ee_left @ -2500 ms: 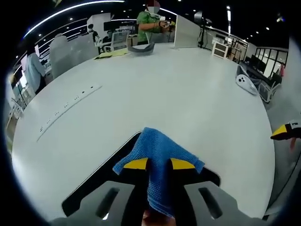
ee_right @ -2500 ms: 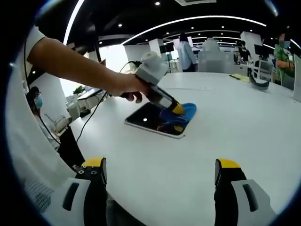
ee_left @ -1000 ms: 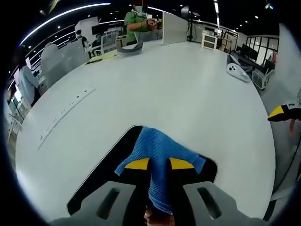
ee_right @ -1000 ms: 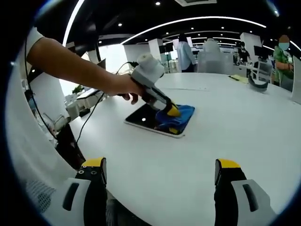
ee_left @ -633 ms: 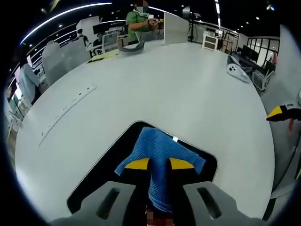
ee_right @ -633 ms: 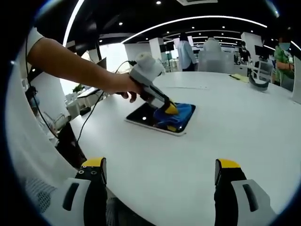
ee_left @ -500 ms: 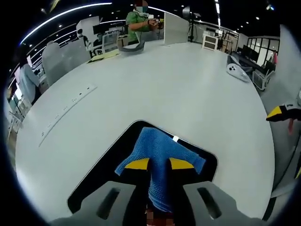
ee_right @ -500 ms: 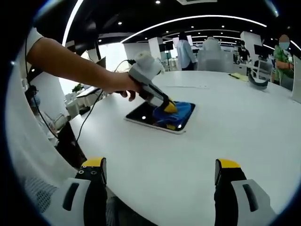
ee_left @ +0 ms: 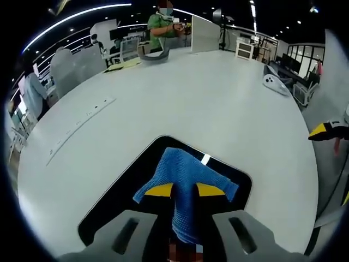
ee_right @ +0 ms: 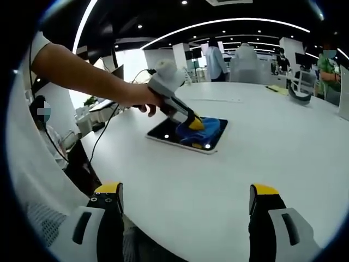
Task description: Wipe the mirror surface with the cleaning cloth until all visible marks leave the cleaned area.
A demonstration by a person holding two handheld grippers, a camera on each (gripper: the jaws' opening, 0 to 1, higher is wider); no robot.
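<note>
Left hand-held gripper [ee_left: 185, 190] clamps blue cloth [ee_left: 185, 174] on dark glossy mirror [ee_left: 136, 191]; right hand-held gripper [ee_right: 185, 204] agape, w/o load

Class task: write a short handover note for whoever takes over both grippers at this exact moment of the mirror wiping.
Left gripper: shut on the blue cloth, pressing it onto the mirror.
Right gripper: jaws open, holding nothing, hanging above the table, apart from the mirror.
Mirror lies flat on the white table; cloth sits over its end far from the hand.
Done: cloth gripped and on the glass. Whether any marks are gone cannot be told; the dark surface shows lamp reflections.
Left: wipe the mirror's uncovered part, check for marks, keep mirror and cloth in sight.
</note>
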